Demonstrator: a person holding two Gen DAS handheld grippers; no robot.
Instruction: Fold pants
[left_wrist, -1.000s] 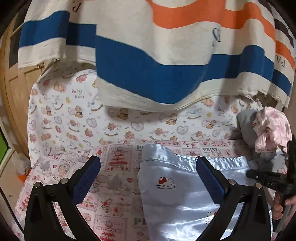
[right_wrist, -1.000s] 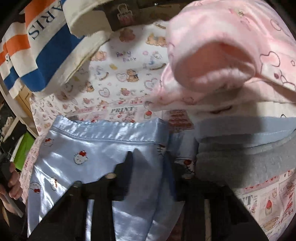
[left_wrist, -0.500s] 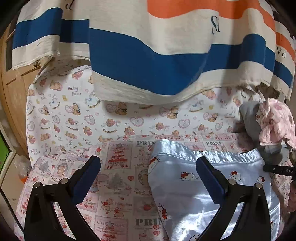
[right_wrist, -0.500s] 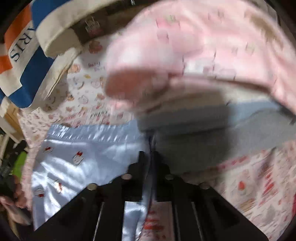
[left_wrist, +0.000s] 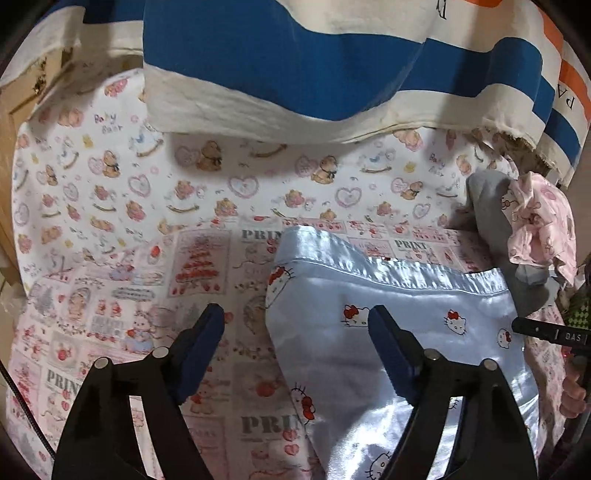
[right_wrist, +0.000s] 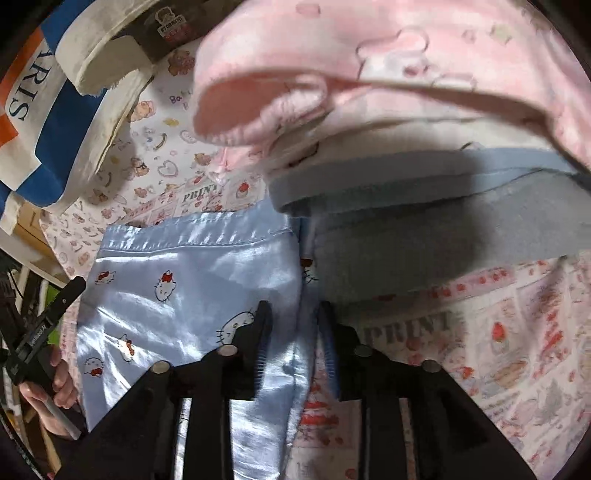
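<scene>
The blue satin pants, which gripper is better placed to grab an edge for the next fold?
Probably the left gripper: open, straddling the blue satin pants' left edge. The right gripper has just opened.

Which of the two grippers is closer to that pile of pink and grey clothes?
Right. The right gripper straddles the satin pants' edge right below the clothes pile; the left gripper sits at the pants' opposite edge, the pile off to its far right.

A bed (left_wrist: 92, 192) is being covered by a bear-print sheet, with a pink "PRINT" picture cloth (left_wrist: 122, 325) being laid over its near part. Shiny blue cat-print pants (left_wrist: 424, 325) are being carried flat on that cloth. A heap of grey and pink clothes (left_wrist: 524, 229) is being supported beside the pants.
</scene>
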